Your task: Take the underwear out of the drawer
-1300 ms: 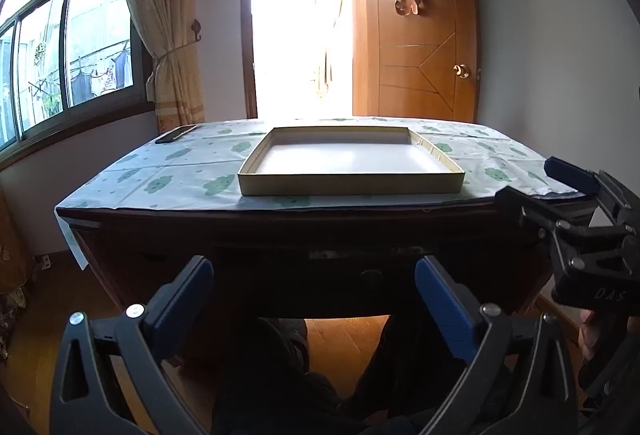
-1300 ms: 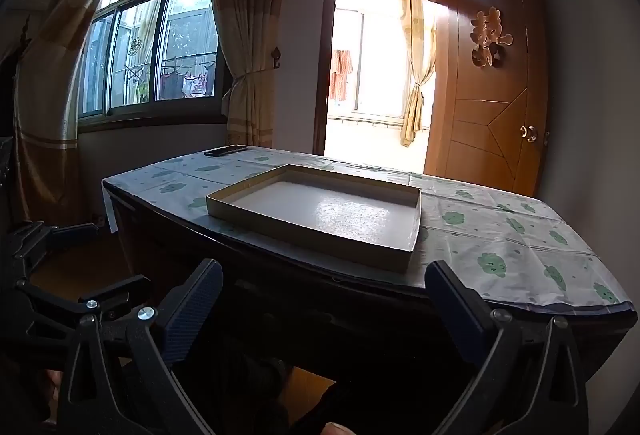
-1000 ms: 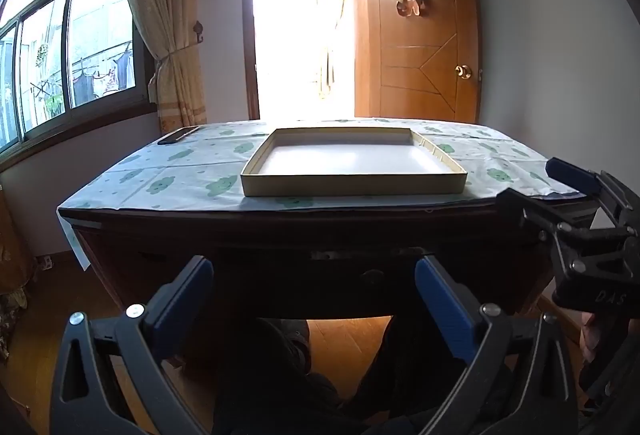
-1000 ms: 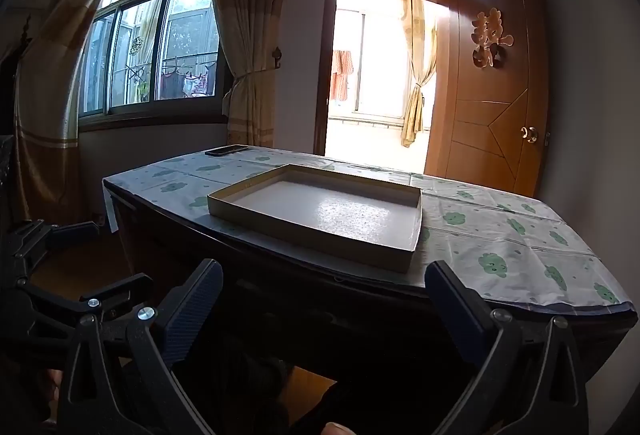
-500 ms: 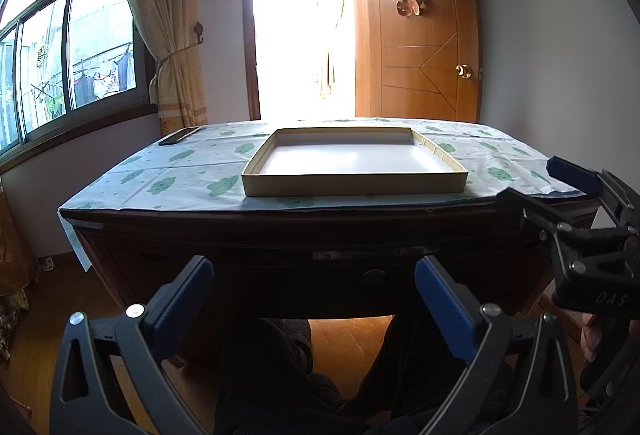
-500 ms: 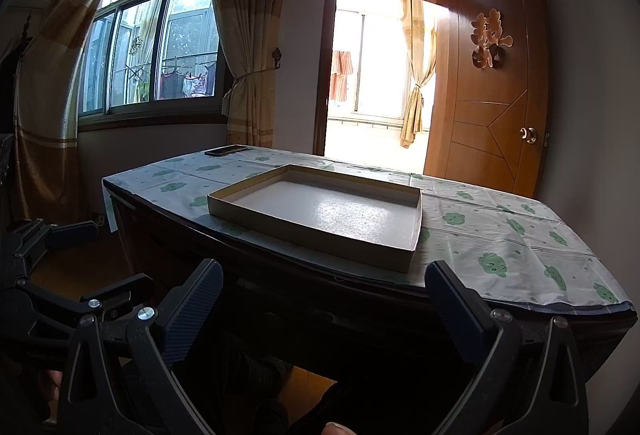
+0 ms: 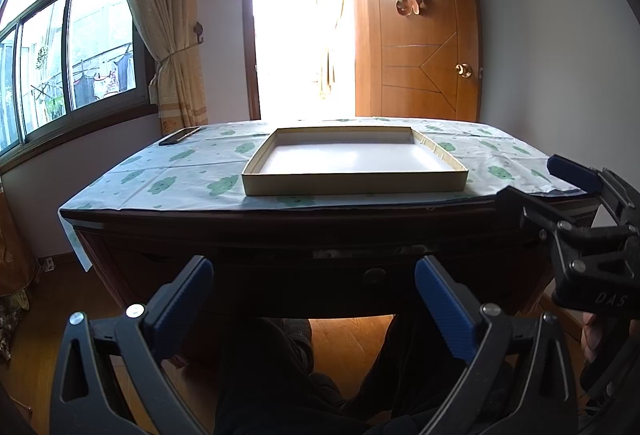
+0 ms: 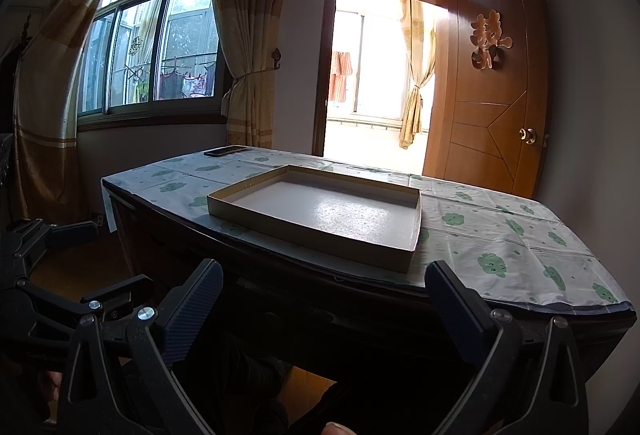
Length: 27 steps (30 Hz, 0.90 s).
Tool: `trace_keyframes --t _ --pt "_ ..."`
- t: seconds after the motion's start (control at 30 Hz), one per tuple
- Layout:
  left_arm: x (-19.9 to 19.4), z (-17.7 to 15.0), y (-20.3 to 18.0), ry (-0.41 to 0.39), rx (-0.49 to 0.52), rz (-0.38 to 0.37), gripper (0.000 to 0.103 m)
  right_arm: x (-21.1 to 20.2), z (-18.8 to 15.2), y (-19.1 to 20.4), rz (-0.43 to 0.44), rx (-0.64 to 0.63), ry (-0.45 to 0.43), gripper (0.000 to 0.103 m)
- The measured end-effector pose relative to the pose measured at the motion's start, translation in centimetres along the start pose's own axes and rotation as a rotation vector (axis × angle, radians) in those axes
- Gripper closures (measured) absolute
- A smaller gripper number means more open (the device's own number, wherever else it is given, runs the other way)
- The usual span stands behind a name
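Here, at far left in the left wrist view, a window (image 7: 72,67) with a tied-back curtain (image 7: 168,35) lets in daylight, and below it the counter (image 7: 120,179) begins, covered by a pale cloth printed with green shapes. A dark phone (image 7: 179,136) lies near the counter's far left corner. At mid-counter sits a shallow cardboard tray (image 7: 352,189) with a white floor, nothing in it. Under the counter's front edge a dark drawer (image 7: 320,283) is shut, its round knob (image 7: 373,276) between the blue pads; no underwear shows in either view, so its place cannot be told. The left tool (image 7: 314,293) is held low before that drawer front, its two pads wide apart with nothing between them, above the person's dark-trousered legs (image 7: 280,375). Farther right stands an open wooden door (image 7: 424,67) with a carved ornament. At far right the right tool (image 8: 324,295) is seen from the side, held in a hand; in its own view its pads are likewise spread apart and empty, facing the counter's corner.
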<state>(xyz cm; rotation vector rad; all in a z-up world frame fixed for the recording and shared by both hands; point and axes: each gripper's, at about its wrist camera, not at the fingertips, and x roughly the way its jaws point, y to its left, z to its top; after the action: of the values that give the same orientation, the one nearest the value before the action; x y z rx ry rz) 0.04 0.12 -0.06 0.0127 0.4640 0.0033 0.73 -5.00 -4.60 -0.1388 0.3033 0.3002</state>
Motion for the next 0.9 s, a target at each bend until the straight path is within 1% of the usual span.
trace_keyframes --t 0.9 --pt "-0.17 -0.08 0.39 0.000 0.003 -0.001 0.000 0.11 0.24 -0.12 -0.007 0.003 -0.004 0.001"
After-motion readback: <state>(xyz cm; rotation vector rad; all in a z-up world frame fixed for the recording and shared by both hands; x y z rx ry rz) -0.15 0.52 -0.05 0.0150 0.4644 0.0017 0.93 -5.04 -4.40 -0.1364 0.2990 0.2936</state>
